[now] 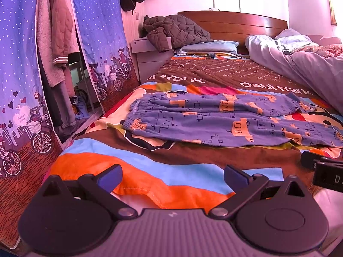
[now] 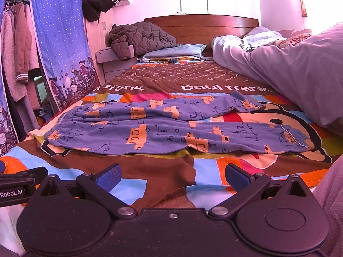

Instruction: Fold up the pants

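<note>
pants: blue pants (image 2: 171, 132) with orange bus print lie flat across mid-frame on the bed (image 2: 150, 180), waistband at frame left, cuffs at right, the two legs side by side. Nothing folded yet, I'd say.
left tongs: left tongs (image 1: 172, 177) spread wide, holding nothing, low in frame over the bedspread, well short of the pants (image 1: 225, 124).
right tongs: right tongs (image 2: 173, 176) likewise spread and empty, near the bed's front edge, apart from the cloth.
handling: looks like thin, soft knit; light, floppy, will sag and drag on the bedspread. Not fragile. The elastic waistband is bunched, so thicker there.
grip points: best guess is to pinch the waistband at frame left and the near cuff at right, taking both layers.
risk: tongs may also catch the bedspread under the cloth.
containers: open wardrobe (image 1: 57, 49) at upper left of the left view holds hanging coats; black bag (image 2: 103, 0) hangs on the wall, contents hidden.
</note>
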`<state>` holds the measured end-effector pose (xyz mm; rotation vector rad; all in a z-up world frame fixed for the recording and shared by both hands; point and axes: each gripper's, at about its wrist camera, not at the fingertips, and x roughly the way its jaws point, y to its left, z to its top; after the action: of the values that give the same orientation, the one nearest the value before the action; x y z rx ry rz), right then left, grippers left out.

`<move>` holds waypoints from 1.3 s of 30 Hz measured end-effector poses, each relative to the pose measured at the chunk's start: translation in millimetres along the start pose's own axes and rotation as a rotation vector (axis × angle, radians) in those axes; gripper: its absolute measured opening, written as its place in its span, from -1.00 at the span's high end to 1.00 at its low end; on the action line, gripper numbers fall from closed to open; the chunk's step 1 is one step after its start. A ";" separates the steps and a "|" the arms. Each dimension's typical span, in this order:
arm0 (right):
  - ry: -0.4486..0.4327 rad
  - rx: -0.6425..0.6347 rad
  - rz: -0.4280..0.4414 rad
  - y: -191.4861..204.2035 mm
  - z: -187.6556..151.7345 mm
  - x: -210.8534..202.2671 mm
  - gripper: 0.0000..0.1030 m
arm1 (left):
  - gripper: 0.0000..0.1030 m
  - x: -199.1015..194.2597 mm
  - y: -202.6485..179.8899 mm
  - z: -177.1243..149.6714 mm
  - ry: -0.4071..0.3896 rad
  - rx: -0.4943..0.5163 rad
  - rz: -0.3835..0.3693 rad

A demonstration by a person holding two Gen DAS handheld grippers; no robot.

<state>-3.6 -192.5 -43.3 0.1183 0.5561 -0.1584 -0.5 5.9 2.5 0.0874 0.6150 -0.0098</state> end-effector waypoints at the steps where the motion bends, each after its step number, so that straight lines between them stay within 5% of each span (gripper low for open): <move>1: 0.001 0.002 -0.002 0.2 0.2 -1.2 -0.99 | -0.99 0.0 -0.1 0.0 0.000 0.000 0.000; 39: 0.007 0.001 -0.010 1.0 -1.8 1.1 -0.99 | -0.99 0.1 -2.2 -0.1 0.020 -0.012 -0.014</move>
<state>-3.4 -191.4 -45.3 0.1174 0.5636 -0.1677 -0.5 3.7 2.2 0.0716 0.6356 -0.0187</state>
